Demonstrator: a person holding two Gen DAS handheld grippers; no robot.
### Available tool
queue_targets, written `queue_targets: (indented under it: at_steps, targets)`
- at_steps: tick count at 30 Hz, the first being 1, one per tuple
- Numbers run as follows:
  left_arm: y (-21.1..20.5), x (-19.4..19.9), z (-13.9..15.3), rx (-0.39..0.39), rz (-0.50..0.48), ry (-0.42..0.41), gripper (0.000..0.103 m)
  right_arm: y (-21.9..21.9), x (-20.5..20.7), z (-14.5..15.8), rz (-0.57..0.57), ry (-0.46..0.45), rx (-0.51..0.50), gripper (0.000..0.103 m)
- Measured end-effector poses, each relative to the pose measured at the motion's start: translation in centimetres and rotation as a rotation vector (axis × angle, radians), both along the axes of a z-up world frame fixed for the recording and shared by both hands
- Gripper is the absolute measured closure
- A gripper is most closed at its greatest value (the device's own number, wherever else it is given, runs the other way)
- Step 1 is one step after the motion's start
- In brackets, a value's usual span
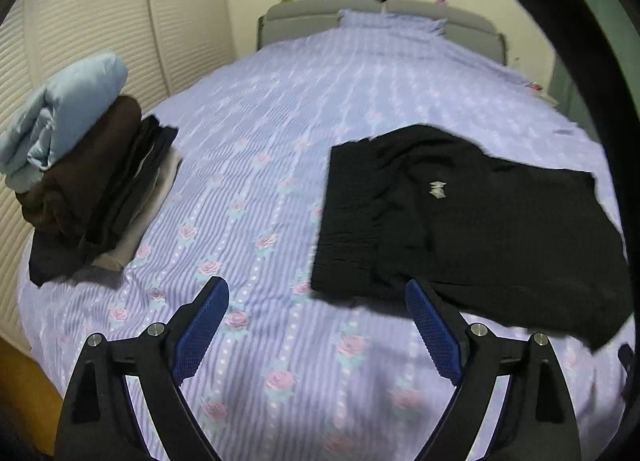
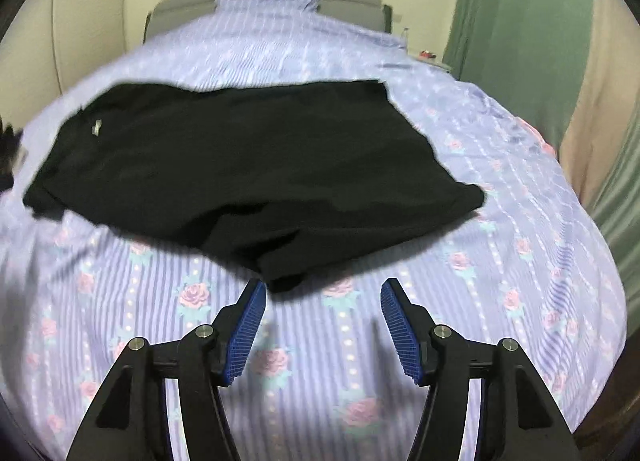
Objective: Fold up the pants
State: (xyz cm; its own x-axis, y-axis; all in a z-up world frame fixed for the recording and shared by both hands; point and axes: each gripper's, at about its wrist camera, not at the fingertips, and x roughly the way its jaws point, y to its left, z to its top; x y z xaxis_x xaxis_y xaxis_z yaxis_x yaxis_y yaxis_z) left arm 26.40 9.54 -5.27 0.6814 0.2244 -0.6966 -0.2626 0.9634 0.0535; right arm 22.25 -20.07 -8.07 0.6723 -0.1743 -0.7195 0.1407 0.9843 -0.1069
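Note:
Black pants (image 1: 472,221) with a small white logo lie folded on the purple floral bedspread (image 1: 260,189), right of centre in the left wrist view. In the right wrist view the pants (image 2: 248,169) spread across the middle of the bed. My left gripper (image 1: 316,293) is open and empty, just in front of the pants' near left corner. My right gripper (image 2: 324,293) is open and empty, hovering just short of the pants' near edge.
A stack of folded clothes (image 1: 88,185), light blue on brown on dark, sits at the bed's left edge by a louvred wardrobe (image 1: 80,21). A grey headboard (image 1: 304,17) is at the far end. Green curtains (image 2: 520,29) hang at the right.

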Motion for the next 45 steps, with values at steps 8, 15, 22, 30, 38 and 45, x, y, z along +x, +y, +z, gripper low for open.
queue_targets:
  at_steps: [8,15,22,30,38,45]
  targets:
    - [-4.2,-1.2,2.5,0.074,-0.186,-0.061,0.012,-4.1,-0.9,2.7,-0.090,-0.133,0.049,0.043]
    - [-9.1,0.4,2.5,0.050,-0.323,-0.081,0.020,-9.4,0.1,2.0,-0.127,-0.190,0.228,0.042]
    - [-14.6,3.5,1.2,-0.029,-0.458,-0.035,0.029,-13.9,1.8,0.2,-0.154,-0.194,0.414,0.042]
    - [-20.9,4.7,-0.8,-0.010,-0.580,0.036,0.037,-17.2,4.7,-2.8,-0.193,-0.175,0.583,0.043]
    - [-23.9,6.7,-2.3,-0.006,-0.621,0.081,0.038,-19.1,8.3,-4.8,-0.195,-0.168,0.667,0.044]
    - [-24.4,9.9,-1.8,-0.013,-0.658,0.088,0.038,-19.3,11.0,-5.4,-0.228,-0.147,0.673,0.057]
